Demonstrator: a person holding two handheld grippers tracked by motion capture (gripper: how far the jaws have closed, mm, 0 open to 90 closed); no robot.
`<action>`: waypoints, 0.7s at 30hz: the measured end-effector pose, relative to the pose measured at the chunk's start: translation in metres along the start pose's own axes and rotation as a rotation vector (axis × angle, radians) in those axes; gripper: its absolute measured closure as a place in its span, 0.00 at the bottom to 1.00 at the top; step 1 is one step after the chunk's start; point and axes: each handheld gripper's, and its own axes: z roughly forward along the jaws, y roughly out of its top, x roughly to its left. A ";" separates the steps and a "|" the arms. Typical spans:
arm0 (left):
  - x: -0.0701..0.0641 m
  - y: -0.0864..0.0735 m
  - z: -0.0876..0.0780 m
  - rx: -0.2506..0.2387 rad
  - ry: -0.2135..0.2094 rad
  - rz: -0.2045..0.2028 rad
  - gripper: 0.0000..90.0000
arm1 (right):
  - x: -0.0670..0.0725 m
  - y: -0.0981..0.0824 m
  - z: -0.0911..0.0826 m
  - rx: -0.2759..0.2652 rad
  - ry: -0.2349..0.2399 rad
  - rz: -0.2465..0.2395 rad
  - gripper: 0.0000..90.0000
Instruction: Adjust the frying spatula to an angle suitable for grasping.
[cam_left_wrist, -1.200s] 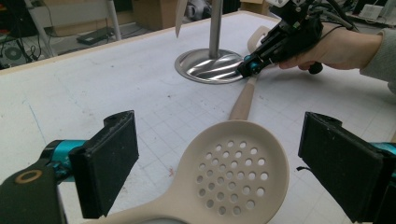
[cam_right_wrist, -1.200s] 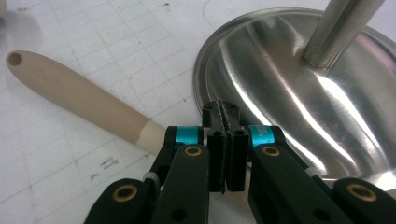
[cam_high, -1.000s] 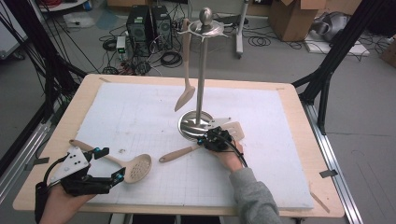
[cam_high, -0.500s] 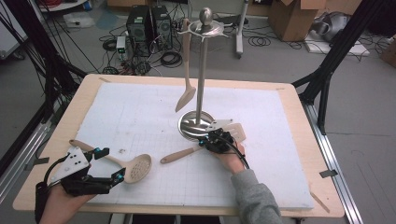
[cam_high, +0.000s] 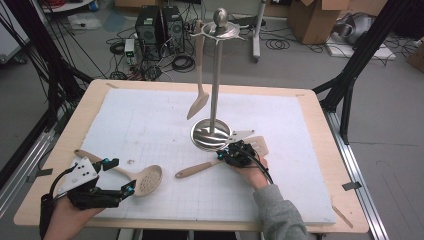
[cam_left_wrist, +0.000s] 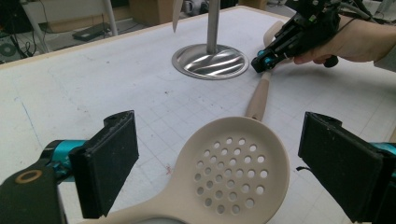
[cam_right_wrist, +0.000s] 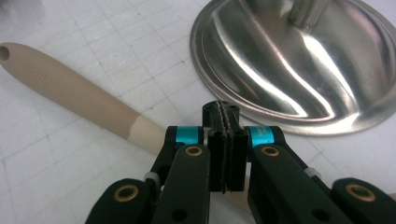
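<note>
A beige perforated spoon (cam_high: 150, 179) lies at the front left of the white mat. My left gripper (cam_high: 122, 175) stands open, one pad on each side of the spoon's bowl (cam_left_wrist: 233, 163) without touching it. A beige slotted turner (cam_high: 192, 171) lies in front of the steel stand's base (cam_high: 210, 136). My right gripper (cam_high: 223, 156) sits low over the turner's neck, its pads pressed together with nothing between them (cam_right_wrist: 223, 116). The turner's handle (cam_right_wrist: 70, 91) runs out from under that gripper, close to the base (cam_right_wrist: 289, 70). The left gripper view shows the right gripper (cam_left_wrist: 262, 63) beyond the spoon.
A beige utensil (cam_high: 199, 100) hangs from the hook ring at the top of the stand's pole (cam_high: 216, 75). The white gridded mat (cam_high: 150, 120) covers a wooden table (cam_high: 315, 115). Black frame struts (cam_high: 350, 75) flank the table; computers and cables lie on the floor beyond.
</note>
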 end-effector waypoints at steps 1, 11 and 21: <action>0.000 0.000 0.001 -0.001 -0.004 0.000 0.14 | 0.000 -0.002 -0.001 -0.003 0.001 0.012 1.00; -0.001 0.003 0.008 0.004 -0.015 0.008 0.14 | -0.002 -0.015 -0.014 0.007 -0.010 0.010 1.00; -0.002 0.005 0.016 0.007 -0.028 0.014 0.14 | 0.002 -0.026 -0.026 0.009 -0.019 0.000 1.00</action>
